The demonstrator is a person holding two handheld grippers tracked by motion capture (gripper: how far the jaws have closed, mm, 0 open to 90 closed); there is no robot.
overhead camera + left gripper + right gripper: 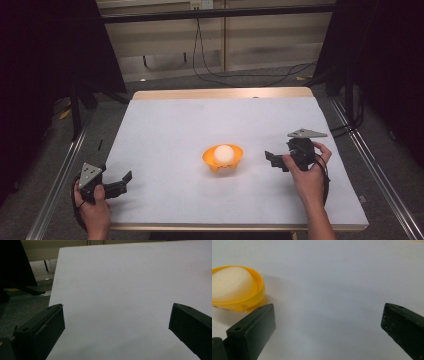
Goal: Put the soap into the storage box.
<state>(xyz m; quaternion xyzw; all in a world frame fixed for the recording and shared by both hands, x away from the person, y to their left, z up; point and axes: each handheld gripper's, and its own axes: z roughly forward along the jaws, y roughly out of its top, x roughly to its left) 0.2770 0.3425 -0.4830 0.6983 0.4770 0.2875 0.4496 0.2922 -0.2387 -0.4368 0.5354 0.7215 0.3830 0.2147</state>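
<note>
- Both tongs are spread and empty: left gripper (117, 186) sits well off the bowl (222, 159), near the table's (165, 125) front-left corner.
- Right gripper (276, 161) is nearer, just right of the bowl, jaws pointing at it.
- Bowl sits mid-table, holding a white ball (224, 153).

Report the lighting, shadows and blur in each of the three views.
High view: white table sheet evenly lit, surroundings nearly black, round white ball slightly overexposed in the orange plastic bowl. Left gripper view: dim, grey sheet, soft focus. Right gripper view: bowl close and blurred, casting a faint shadow rightward.
</note>
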